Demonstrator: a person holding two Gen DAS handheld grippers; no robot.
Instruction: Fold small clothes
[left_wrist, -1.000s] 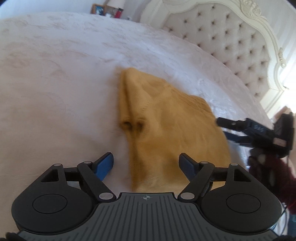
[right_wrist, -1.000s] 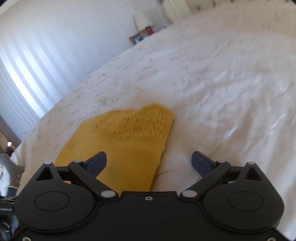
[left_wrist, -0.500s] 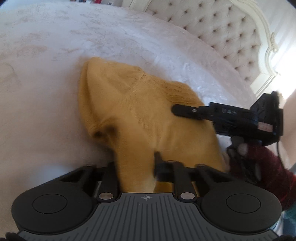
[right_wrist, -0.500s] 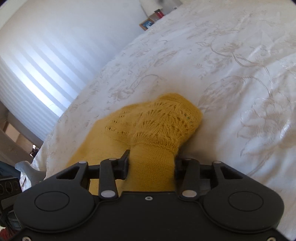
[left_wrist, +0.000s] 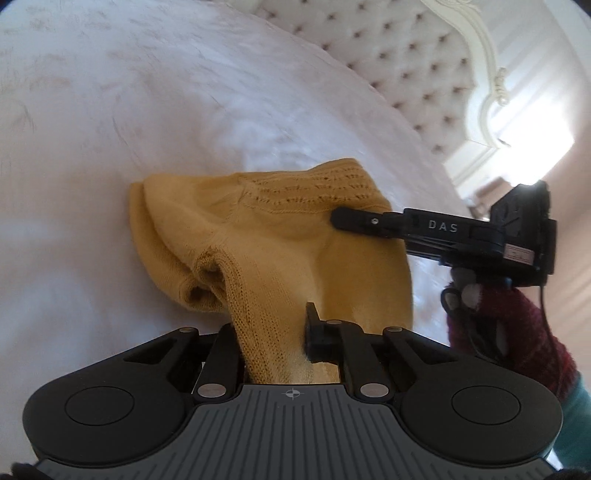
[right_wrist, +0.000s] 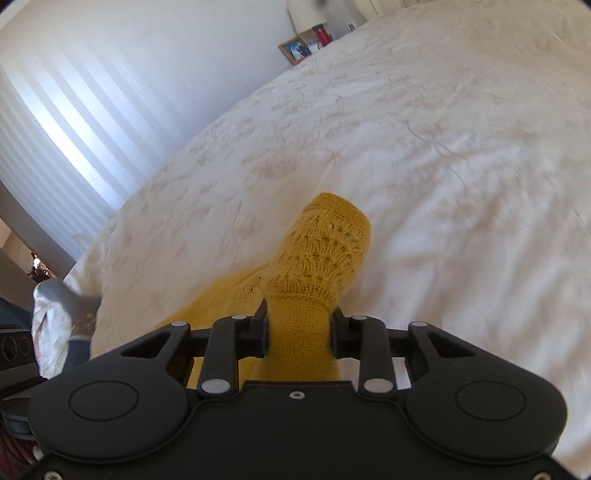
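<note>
A small mustard-yellow knit garment (left_wrist: 280, 236) lies on the white bedspread (left_wrist: 110, 129). My left gripper (left_wrist: 271, 332) is shut on its near edge, and the knit bunches up between the fingers. My right gripper (right_wrist: 299, 328) is shut on the lacy knit end of the same garment (right_wrist: 321, 254) and lifts it off the bed. In the left wrist view the right gripper (left_wrist: 343, 218) reaches in from the right, held by a hand in a red glove (left_wrist: 509, 325).
A tufted cream headboard (left_wrist: 406, 62) stands behind the bed. A nightstand with a picture frame (right_wrist: 295, 50) and a lamp sits at the far edge. Window blinds (right_wrist: 55, 129) fill the left wall. The bedspread (right_wrist: 443, 147) stretches wide around the garment.
Both grippers went from open beside the garment to shut on it. They have since raised the pinched cloth, and the garment bunches up between them.
</note>
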